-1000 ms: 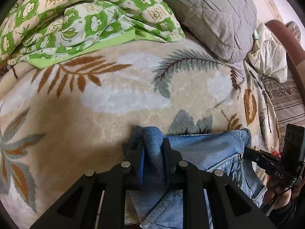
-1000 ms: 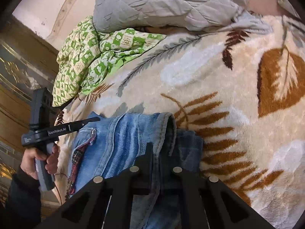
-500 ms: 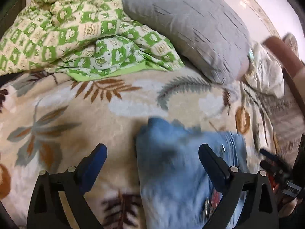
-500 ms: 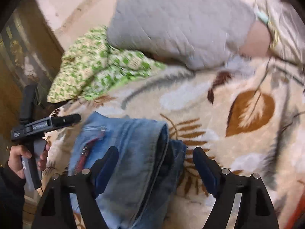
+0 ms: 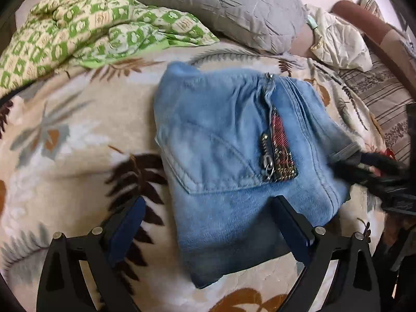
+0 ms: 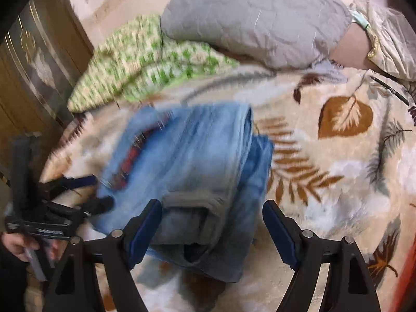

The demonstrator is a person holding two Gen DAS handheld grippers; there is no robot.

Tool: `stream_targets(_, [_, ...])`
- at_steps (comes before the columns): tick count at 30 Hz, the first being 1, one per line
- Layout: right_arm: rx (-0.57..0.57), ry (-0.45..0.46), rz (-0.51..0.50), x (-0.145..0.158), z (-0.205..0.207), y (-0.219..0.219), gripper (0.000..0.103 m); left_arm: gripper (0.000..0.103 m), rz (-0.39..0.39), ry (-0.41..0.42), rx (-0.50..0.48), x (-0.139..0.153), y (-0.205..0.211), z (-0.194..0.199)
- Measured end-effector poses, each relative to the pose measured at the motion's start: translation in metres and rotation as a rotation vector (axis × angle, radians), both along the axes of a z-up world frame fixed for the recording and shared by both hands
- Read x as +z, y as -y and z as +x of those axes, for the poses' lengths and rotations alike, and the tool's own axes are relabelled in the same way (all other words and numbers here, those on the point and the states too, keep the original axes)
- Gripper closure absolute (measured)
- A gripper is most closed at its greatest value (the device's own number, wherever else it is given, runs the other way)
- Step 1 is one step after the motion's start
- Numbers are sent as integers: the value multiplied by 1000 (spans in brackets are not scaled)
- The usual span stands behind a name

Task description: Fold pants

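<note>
Both grippers are held spread and empty over folded jeans.
The jeans (image 5: pixel 228 156) lie on the blanket (image 5: pixel 78 140), long axis from 6 to 12 o'clock ahead of the left gripper (image 5: pixel 208 223); the right gripper (image 6: pixel 212 227) is set at their near edge, with open blanket at 3 o'clock.

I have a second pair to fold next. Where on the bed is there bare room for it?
Bare blanket right of the jeans, and more left of them. The far side is crowded with the green quilt and grey pillow.
</note>
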State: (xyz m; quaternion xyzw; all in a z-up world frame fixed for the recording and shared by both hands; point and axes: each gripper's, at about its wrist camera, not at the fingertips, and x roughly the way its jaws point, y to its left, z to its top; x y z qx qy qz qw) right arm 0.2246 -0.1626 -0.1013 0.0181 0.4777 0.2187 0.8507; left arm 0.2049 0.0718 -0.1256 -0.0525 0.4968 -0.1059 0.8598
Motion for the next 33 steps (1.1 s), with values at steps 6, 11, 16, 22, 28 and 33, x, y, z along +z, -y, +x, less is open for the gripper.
stream_targets(6, [4, 22, -41, -26, -7, -3, 36, 26, -92, -37, -37, -14, -4, 1])
stream_targets(11, [-1, 32, -54, -28, -8, -3, 36, 27, -79, -28, -51, -16, -1, -1])
stream_targets(16, [-8, 28, -46, -30, -7, -5, 36, 27, -81, -24, -49, -18, -1, -1])
stream_targets(22, [-22, 25, -34, -31, -5, -3, 28, 11, -53, -10, -15, -14, -2, -1])
stream_targets(28, [-63, -36, 1, 3, -4, 18, 0, 2, 128, 132, 118, 51, -1, -24])
stream_targets(33, [-113, 178, -24, 94, -40, 26, 0, 0, 237, 379, 187, 136, 6, -63])
